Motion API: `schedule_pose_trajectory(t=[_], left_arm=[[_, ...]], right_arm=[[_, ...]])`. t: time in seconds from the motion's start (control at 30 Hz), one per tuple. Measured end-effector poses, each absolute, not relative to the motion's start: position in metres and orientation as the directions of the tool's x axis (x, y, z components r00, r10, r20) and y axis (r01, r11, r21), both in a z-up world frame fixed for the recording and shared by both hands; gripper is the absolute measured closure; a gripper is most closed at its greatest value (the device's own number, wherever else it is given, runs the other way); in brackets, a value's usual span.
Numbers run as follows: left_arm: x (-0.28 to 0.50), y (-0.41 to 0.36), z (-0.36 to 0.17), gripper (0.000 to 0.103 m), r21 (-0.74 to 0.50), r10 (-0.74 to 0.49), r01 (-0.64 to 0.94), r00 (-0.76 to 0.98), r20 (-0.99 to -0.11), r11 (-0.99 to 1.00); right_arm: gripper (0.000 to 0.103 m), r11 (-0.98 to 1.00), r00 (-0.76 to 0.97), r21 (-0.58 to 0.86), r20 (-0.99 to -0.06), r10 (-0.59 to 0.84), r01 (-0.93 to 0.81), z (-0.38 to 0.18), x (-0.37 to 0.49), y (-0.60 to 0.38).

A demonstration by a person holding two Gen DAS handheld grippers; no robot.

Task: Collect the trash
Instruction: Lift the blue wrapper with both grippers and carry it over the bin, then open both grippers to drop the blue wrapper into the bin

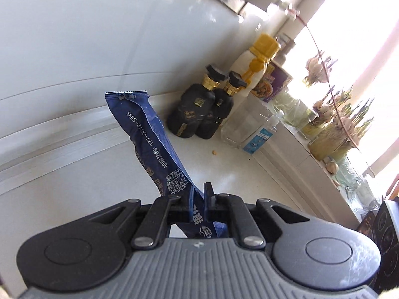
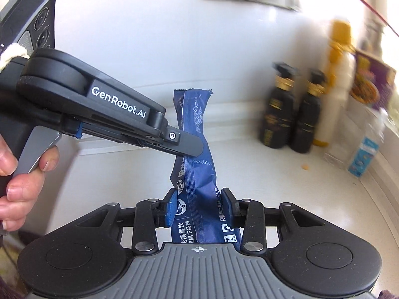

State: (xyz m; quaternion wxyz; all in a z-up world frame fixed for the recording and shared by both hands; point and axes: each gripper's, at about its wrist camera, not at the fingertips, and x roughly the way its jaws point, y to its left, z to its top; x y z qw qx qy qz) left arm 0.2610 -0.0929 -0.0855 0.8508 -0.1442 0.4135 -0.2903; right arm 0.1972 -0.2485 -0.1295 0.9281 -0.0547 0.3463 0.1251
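A long blue wrapper [image 1: 149,137] with white print and a QR code is held up above the white counter. My left gripper [image 1: 198,199] is shut on its lower part, and the wrapper sticks up and to the left. In the right wrist view the same wrapper [image 2: 197,174] stands upright, with my left gripper [image 2: 189,147] reaching in from the left and pinching its middle. My right gripper [image 2: 199,206] has its blue-padded fingers close on both sides of the wrapper's lower end, jaws partly apart.
Two black bottles [image 1: 197,109] with gold collars, a white bottle with a yellow cap [image 1: 254,69], a clear glass [image 1: 237,127] and a small sanitizer bottle [image 1: 261,137] stand against the white wall. Garlic and green plants [image 1: 334,124] line the bright window sill. A crumb [image 1: 214,152] lies on the counter.
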Motion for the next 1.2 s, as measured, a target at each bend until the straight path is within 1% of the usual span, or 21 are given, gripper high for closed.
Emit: schedule_pose_trajectory(t=[0.17,0.47,0.8,0.97,1.07,1.1,1.13,1.17,1.2], left_arm=[[0.219,-0.031,-0.076,0.096,-0.497,-0.570,0.295,0.544,-0.615,0.816],[0.164,0.056,-0.090,0.096,-0.502,-0.483,0.139,0.573,-0.663,0.854],[0.126,0.107,-0.143,0.094,-0.542,-0.458,-0.022,0.506,-0.731,0.840],[0.117,0.120,-0.171,0.094,-0.554,-0.453,-0.097,0.472,-0.757,0.827],[0.116,0.131,-0.191,0.093,-0.541,-0.434,-0.137,0.450,-0.780,0.830],[0.116,0.135,-0.198,0.092,-0.535,-0.429,-0.145,0.443,-0.787,0.832],[0.118,0.138,-0.204,0.083,-0.523,-0.418,-0.152,0.435,-0.797,0.839],[0.120,0.139,-0.210,0.068,-0.506,-0.404,-0.162,0.423,-0.811,0.847],[0.121,0.141,-0.215,0.061,-0.490,-0.391,-0.174,0.406,-0.826,0.854]], right_arm=[[0.066,0.923,0.704,-0.039,-0.659,0.265,-0.384,-0.122,0.168,-0.193],[0.066,0.843,0.608,-0.038,-0.711,0.355,-0.537,-0.136,0.132,-0.097],[0.066,0.726,0.426,-0.066,-0.844,0.326,-0.685,-0.165,0.112,-0.025],[0.066,0.674,0.346,-0.061,-0.890,0.298,-0.736,-0.193,0.100,-0.008],[0.065,0.654,0.304,-0.040,-0.905,0.296,-0.755,-0.208,0.105,0.005],[0.064,0.655,0.294,-0.030,-0.908,0.298,-0.755,-0.213,0.108,0.008],[0.061,0.659,0.288,-0.021,-0.910,0.299,-0.751,-0.217,0.111,0.011],[0.057,0.671,0.292,-0.022,-0.910,0.293,-0.741,-0.221,0.114,0.014],[0.047,0.690,0.305,-0.031,-0.911,0.279,-0.723,-0.223,0.118,0.015]])
